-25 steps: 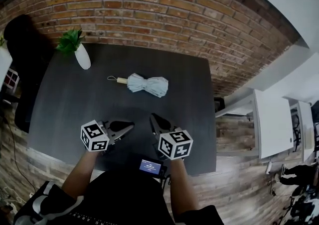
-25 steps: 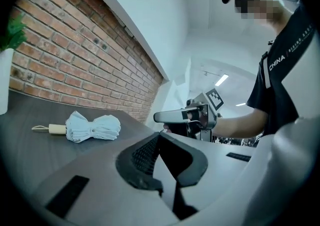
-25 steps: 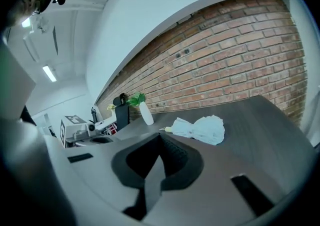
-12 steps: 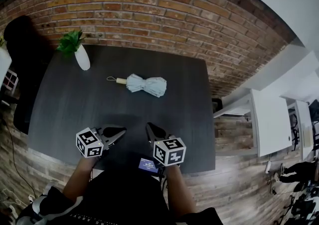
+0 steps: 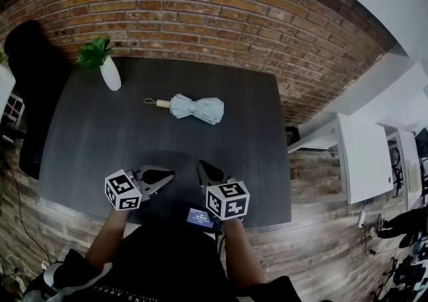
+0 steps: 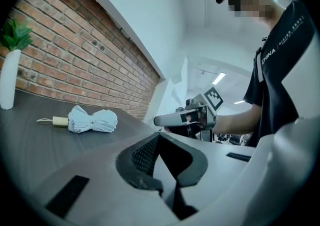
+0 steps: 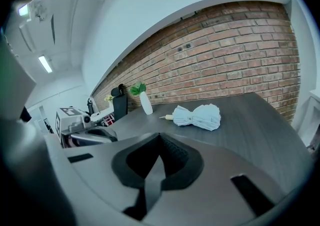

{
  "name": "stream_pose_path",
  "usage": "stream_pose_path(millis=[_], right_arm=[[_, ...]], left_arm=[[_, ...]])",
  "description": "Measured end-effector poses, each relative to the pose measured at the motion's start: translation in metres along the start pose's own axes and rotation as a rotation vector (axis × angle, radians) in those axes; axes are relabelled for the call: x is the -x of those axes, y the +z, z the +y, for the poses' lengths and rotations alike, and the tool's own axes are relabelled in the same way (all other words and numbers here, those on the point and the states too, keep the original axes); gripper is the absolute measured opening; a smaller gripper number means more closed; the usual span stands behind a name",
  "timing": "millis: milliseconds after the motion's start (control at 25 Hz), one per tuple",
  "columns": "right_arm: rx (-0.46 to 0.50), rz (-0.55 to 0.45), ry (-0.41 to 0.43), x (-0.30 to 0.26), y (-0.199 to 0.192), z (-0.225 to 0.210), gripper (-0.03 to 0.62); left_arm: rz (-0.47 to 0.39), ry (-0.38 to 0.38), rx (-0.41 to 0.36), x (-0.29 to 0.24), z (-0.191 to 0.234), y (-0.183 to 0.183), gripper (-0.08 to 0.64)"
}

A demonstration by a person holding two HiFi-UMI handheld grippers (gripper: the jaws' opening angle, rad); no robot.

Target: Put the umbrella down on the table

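Observation:
The folded pale blue umbrella (image 5: 196,108) lies on the dark table (image 5: 100,140) toward its far side, with its wooden handle pointing left. The left gripper view shows the umbrella (image 6: 92,120) flat on the tabletop, and so does the right gripper view (image 7: 197,116). My left gripper (image 5: 170,175) and right gripper (image 5: 200,167) hover over the table's near edge, well short of the umbrella. Both are shut and hold nothing; the left gripper (image 6: 157,137) and the right gripper (image 7: 160,137) show their jaws meeting at the tips.
A white vase with a green plant (image 5: 109,73) stands at the table's far left corner. A black chair (image 5: 30,60) sits beyond the left edge. The brick wall (image 5: 221,20) runs behind the table, and a white desk (image 5: 364,167) stands to the right.
Both grippers have drawn back a little toward the near edge of the table, still shut and empty. The umbrella has not moved.

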State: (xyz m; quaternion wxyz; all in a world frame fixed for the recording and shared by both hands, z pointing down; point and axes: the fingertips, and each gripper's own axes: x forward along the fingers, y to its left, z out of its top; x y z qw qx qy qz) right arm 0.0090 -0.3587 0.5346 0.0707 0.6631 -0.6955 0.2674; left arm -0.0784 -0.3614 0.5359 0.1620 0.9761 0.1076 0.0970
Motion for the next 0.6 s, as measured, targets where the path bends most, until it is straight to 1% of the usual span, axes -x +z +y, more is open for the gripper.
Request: stream_pose_path(millis=[360,600], right_arm=[[0.029,0.003,-0.016,-0.0001,-0.0017,0.0026,0.008],[0.035,0.002,-0.020,-0.0018,-0.0017,0.0036,0.008]], left_arm=[[0.023,-0.004,-0.009,0.0002,-0.0009,-0.0050,0.002],[0.015,-0.004,0.000,-0.0005,0.0026,-0.0044,0.003]])
